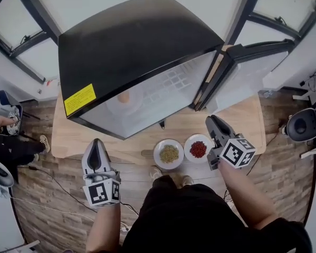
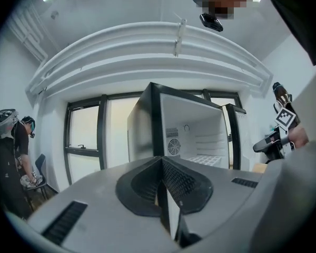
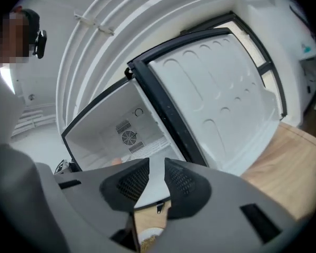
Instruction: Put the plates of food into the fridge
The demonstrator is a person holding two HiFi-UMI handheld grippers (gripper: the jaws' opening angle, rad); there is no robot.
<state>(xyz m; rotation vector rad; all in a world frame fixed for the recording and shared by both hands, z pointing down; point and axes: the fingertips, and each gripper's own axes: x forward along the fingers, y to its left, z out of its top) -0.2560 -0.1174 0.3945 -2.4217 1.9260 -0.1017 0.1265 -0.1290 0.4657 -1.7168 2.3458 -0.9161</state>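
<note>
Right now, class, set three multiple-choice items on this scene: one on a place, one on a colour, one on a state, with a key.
1. Where do the left plate and the right plate stand?
A. on the wooden table, in front of the fridge
B. on top of the fridge
C. on the floor

2. What colour is the food on the right plate?
A. blue
B. red
C. white

3. How is the fridge door?
A. shut
B. taken off and laid flat
C. swung open

Key:
1 A, both plates sit on the bare wood just before the open fridge.
2 B, the head view shows a red heap on it.
3 C, the door stands out to the side and the white inside shows.
</note>
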